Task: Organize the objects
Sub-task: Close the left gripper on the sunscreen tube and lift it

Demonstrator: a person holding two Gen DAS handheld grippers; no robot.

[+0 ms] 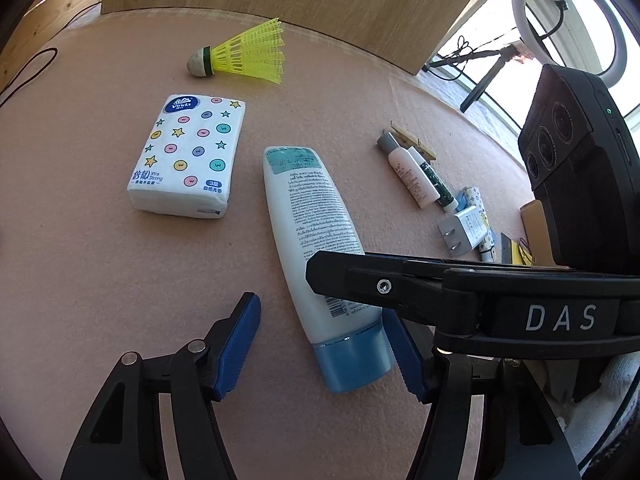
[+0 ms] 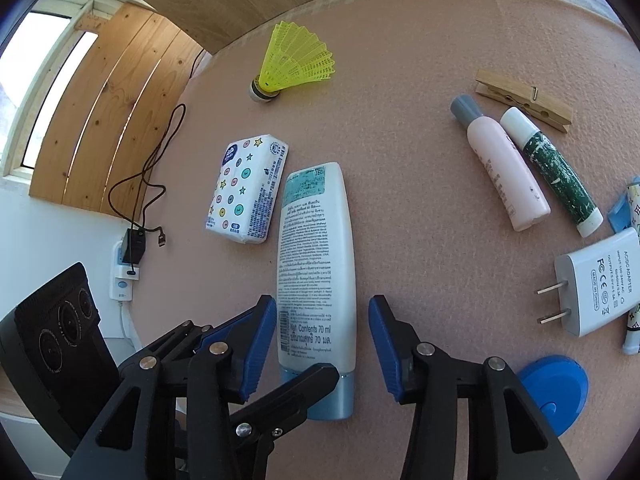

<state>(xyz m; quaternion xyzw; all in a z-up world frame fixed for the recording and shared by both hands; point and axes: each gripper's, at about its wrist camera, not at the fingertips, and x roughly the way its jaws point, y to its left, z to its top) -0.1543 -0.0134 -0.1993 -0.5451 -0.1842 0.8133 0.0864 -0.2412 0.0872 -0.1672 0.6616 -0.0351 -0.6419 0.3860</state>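
A white lotion tube [image 1: 308, 224] with a blue cap [image 1: 354, 364] lies flat on the pink felt mat [image 1: 100, 240]. My left gripper [image 1: 324, 354] stands open around the cap end; its left pad is clear of the tube and its right pad sits close beside the cap. My right gripper [image 2: 322, 348] is open astride the tube [image 2: 316, 248] just above the cap, with a gap on the right side. The right gripper's black finger [image 1: 380, 286] crosses over the tube in the left wrist view.
A star-printed tissue pack [image 1: 186, 156] and a yellow shuttlecock [image 1: 248, 54] lie beyond the tube. To the right are a clothespin [image 2: 524, 98], a pink bottle [image 2: 504, 164], a green stick [image 2: 556, 168], a white plug adapter [image 2: 596, 284] and a blue disc [image 2: 554, 392].
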